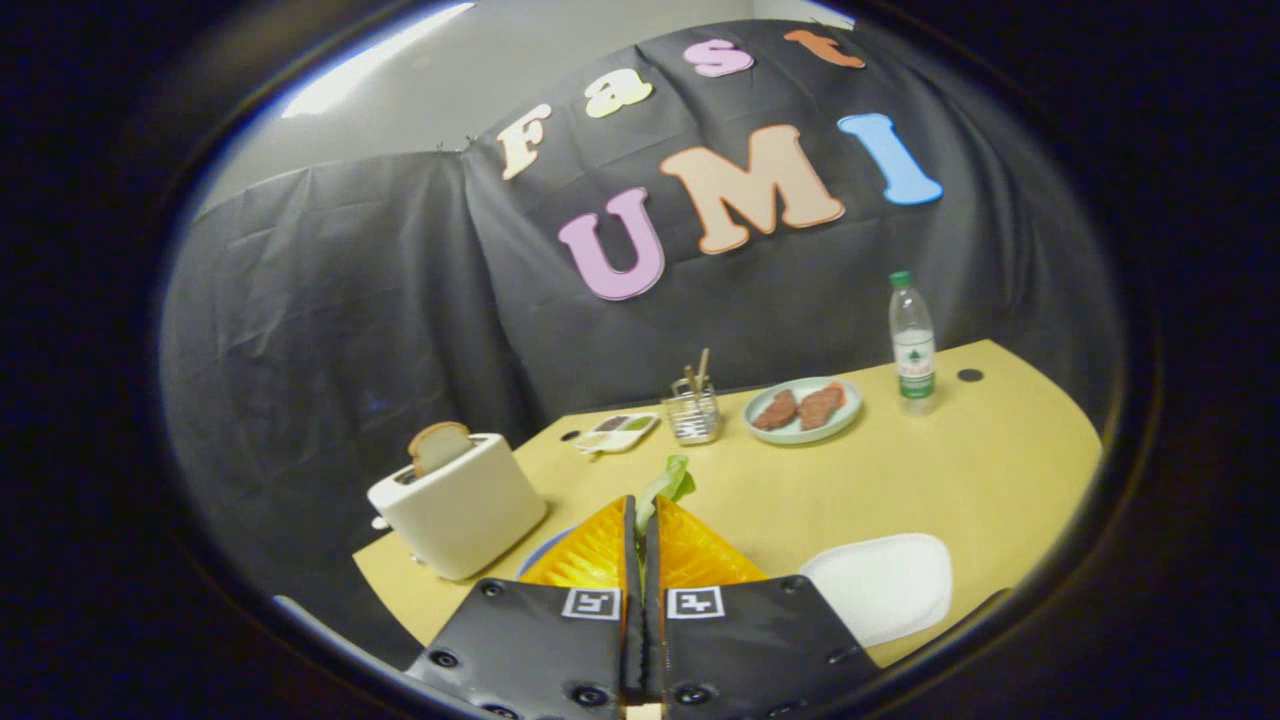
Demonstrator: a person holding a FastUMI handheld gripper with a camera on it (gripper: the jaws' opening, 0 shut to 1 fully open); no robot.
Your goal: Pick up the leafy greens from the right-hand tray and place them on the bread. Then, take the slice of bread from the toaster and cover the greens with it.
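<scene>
Between the fingers, greens (668,485) pinched by the gripper (640,520), toaster (460,510) with bread (438,446) at ten o'clock, white tray (885,585) at three o'clock.

Black cloth wall (400,300) (creased), pale wood table (960,470), ceiling light (370,65)

leafy greens: pale green ruffled lettuce leaf (668,482), pinched between the closed fingers of the gripper (640,525)
toaster: cream-white plastic toaster (462,505)
bread: light tan slice of bread (438,446) with a darker brown crust
table: yellow-tan wooden tabletop (950,470)
tray: plain white rounded tray (885,585)
plate: pale mint-green round plate (803,410) with reddish-brown meat pieces (800,408)
bottle: clear plastic water bottle (912,342), green cap, white-and-green label with red band
markers: black-and-white square tags (642,603)
</scene>
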